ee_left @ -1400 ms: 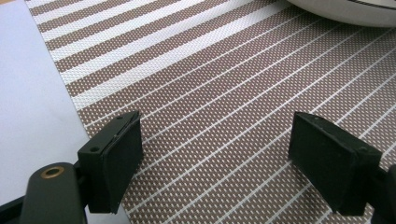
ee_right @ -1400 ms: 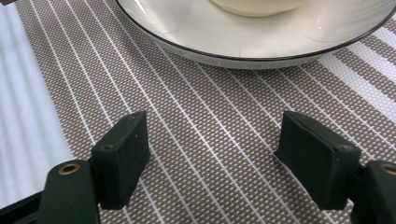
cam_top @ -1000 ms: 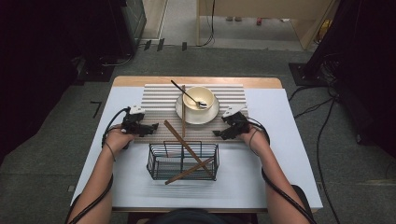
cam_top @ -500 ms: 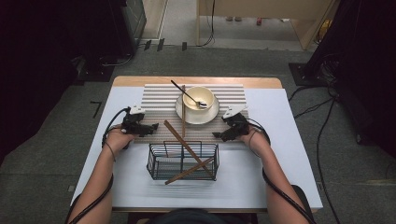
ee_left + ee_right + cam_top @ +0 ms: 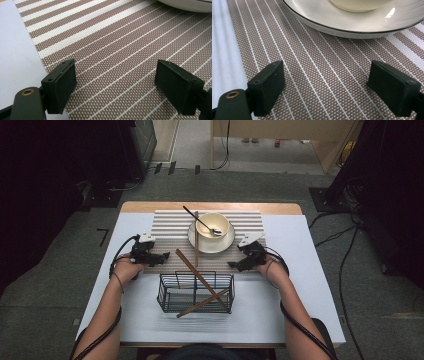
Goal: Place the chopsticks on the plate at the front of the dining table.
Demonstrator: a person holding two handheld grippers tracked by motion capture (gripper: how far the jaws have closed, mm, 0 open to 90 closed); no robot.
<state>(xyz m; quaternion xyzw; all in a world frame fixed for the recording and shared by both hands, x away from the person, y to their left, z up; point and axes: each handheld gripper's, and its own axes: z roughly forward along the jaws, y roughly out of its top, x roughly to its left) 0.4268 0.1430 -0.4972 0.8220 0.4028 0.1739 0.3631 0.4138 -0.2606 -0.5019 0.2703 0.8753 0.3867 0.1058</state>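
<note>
Chopsticks [image 5: 201,279], two brown ones, sit crossed in a black wire basket [image 5: 168,296] at the near middle of a white table [image 5: 300,290], one slanting up out of the basket onto a striped placemat [image 5: 170,222] and the other poking through the basket's front. A third chopstick [image 5: 196,240] lies on the placemat, resting against a white plate [image 5: 200,242] that carries a cream bowl [image 5: 216,222] with a spoon [image 5: 200,221] in it.

The left gripper [image 5: 165,255] rests at the placemat's left edge, well apart from the basket, its jaws wide with nothing between them; in the left gripper view [image 5: 115,82] only the woven mat lies in the gap. The right gripper [image 5: 231,265] sits at the placemat's right side, just beside the plate [image 5: 352,31], its jaws having just been opening and now standing wide and empty above the mat in the right gripper view [image 5: 325,87]. A person's forearms reach in from the near edge of the table.
</note>
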